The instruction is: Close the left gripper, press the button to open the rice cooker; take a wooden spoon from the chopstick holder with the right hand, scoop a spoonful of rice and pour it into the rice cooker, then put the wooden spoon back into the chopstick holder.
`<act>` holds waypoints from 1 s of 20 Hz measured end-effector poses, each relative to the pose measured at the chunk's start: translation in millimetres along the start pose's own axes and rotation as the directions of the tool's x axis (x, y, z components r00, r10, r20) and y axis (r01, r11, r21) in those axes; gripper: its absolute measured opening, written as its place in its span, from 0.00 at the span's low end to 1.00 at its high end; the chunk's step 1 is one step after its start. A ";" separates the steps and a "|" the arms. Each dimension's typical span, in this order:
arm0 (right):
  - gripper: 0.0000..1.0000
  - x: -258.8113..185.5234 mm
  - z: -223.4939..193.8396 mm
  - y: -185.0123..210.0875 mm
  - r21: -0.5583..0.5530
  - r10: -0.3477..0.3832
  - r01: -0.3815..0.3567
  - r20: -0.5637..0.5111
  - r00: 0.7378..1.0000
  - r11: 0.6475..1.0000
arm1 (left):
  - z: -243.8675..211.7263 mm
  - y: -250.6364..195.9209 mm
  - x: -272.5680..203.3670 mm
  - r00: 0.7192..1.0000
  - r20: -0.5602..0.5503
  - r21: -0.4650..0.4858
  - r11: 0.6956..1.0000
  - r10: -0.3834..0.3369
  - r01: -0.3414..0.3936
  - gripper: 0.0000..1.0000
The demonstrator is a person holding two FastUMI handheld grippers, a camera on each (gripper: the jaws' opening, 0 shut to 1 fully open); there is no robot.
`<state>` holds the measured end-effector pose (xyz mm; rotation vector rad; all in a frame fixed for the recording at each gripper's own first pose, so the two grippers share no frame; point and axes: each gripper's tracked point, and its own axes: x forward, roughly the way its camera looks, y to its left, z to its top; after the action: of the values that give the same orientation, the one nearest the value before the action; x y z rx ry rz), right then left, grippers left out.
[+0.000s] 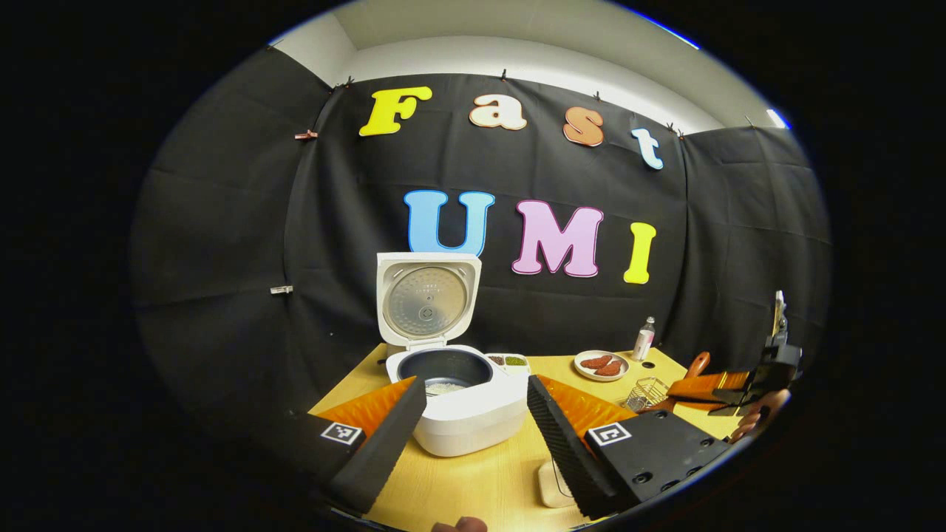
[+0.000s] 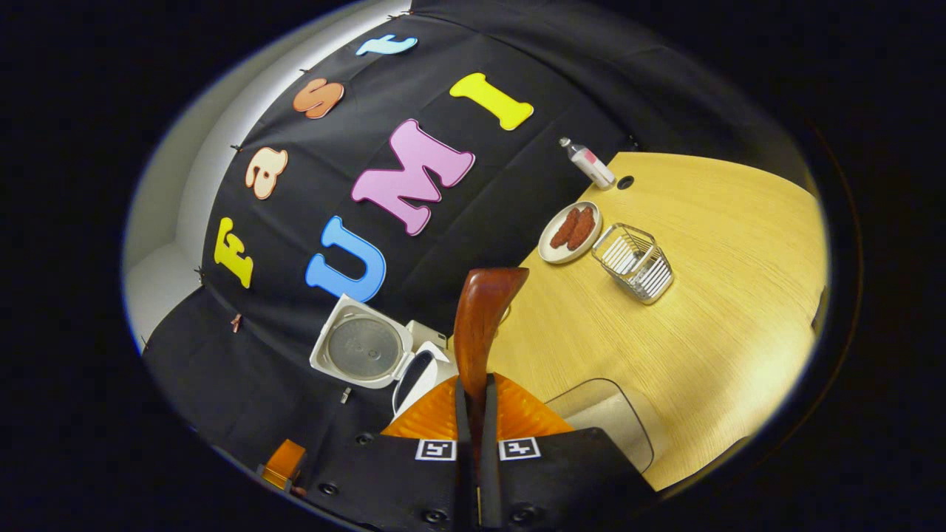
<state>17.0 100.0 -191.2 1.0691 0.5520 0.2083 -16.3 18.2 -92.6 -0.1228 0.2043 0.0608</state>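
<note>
On a light wooden table (image 1: 480, 480), the left hand-held gripper (image 1: 477, 432) hangs with its two fingers spread wide, pinching nothing, just in front of a white rice cooker (image 1: 462, 414). The cooker's lid (image 1: 427, 299) stands upright and open, and pale rice grains show at the bottom of its dark inner pot (image 1: 446, 367). A small tray (image 1: 508, 360) of green and dark contents sits just behind the cooker to its right. Farther to the right of the cooker lie a plate (image 1: 600, 365) with two reddish-brown pieces and an empty wire chopstick holder (image 1: 645, 392), with a small bottle (image 1: 644, 338) beyond the plate near the booth wall. In the right gripper view, the right hand-held gripper (image 2: 474, 421) has its fingers pressed together on the handle of a wooden spoon (image 2: 482, 318), which rises tilted above the table beside the cooker, well apart from the chopstick holder. A clear container (image 2: 610, 414) of pale grains sits just beside that gripper. No brand or label writing is legible on the cooker or the bottle.
</note>
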 end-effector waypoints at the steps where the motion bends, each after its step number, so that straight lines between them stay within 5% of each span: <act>1: 0.06 2.2 6.0 13.7 -0.001 0.010 -0.010 0.011 1.000 1.000 | -0.1 1.0 -0.6 1.000 0.001 0.007 1.000 0.002 -0.002 0.95; 11: 0.06 62.7 18.9 147.8 -0.030 0.130 -0.130 0.004 0.992 0.991 | -2.7 3.3 -14.1 1.000 0.008 0.013 1.000 0.004 -0.004 0.95; 20: 0.06 157.1 -6.7 206.8 -0.081 0.139 -0.141 -0.031 0.990 0.987 | -4.7 10.2 -19.2 1.000 0.008 -0.035 0.999 0.029 -0.029 0.95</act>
<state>167.2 269.9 -64.3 1.0261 0.4872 0.3657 -36.8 26.8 -94.4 -0.1542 0.1968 0.0937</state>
